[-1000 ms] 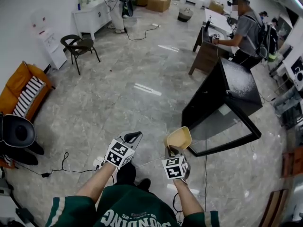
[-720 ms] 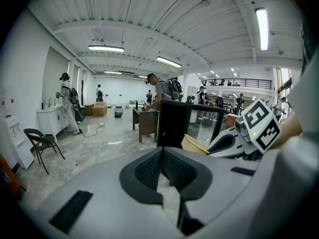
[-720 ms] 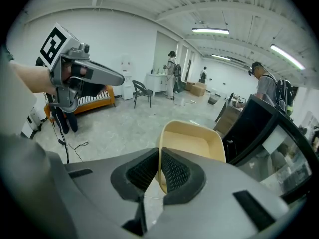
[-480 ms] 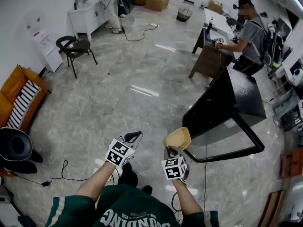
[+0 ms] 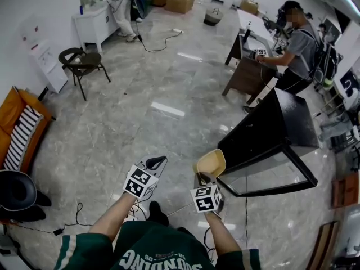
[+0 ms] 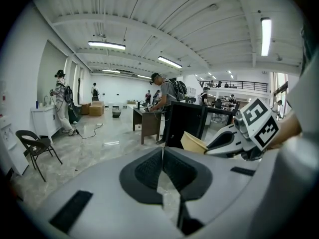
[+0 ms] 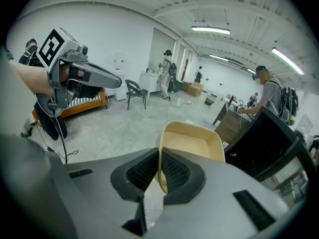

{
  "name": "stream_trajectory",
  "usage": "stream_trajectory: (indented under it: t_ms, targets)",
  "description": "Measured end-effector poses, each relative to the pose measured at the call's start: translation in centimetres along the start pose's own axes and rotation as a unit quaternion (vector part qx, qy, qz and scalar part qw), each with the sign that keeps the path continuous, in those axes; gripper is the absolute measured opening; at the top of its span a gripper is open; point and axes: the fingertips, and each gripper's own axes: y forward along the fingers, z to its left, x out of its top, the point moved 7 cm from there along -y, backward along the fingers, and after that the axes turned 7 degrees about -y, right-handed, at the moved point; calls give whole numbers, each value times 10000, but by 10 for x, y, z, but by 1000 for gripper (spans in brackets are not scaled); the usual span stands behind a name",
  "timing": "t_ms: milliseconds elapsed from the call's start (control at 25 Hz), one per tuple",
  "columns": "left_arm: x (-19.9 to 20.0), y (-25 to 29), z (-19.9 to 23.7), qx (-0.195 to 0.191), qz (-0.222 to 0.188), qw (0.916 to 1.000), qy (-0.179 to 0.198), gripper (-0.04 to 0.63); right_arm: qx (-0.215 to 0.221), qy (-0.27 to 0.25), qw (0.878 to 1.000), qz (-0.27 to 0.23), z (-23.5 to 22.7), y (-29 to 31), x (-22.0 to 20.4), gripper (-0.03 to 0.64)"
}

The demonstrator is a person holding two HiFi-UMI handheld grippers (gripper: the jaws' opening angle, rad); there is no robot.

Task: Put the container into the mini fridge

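Observation:
A tan open container (image 5: 211, 163) hangs in the air in front of me, my right gripper (image 7: 159, 169) shut on its near rim (image 7: 158, 156). In the right gripper view the container (image 7: 192, 142) fills the middle. The black mini fridge (image 5: 270, 129) stands on the floor to my right, its glass door (image 5: 269, 176) swung open and low. My left gripper (image 5: 156, 163) is held beside the right one, jaws shut on nothing (image 6: 162, 166). The left gripper view shows the container (image 6: 193, 142) and the right gripper's marker cube (image 6: 259, 124) at right.
A person (image 5: 298, 44) stands at a brown desk (image 5: 247, 75) beyond the fridge. A black folding chair (image 5: 81, 63), an orange sofa (image 5: 19, 122), a dark round seat (image 5: 17, 190) and floor cables (image 5: 67, 221) lie to the left. Another person (image 5: 119, 4) stands by a white cabinet (image 5: 93, 24).
I have stepped forward: the fridge and the floor have slid down and closer in the head view. Both grippers and the held container keep their places relative to me.

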Motion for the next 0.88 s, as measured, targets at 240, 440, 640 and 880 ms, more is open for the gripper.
stream_trajectory:
  t_ms: [240,440,640,880]
  targets:
    - [-2,1,27,-110,30,9999,25,15,-63,107,9999,13,8,16,16,44]
    - [-3,2,37,-161,55,9998,-41,15,-102,102,9999,79,11,22,19,44]
    - [3,11,42,-262,56,9996,-5,15,-160,118,9997,115,4,29,20,44]
    - [10,40,60,-305,83,9995,38,14,-192,121,9997,125,-11,54,22,44]
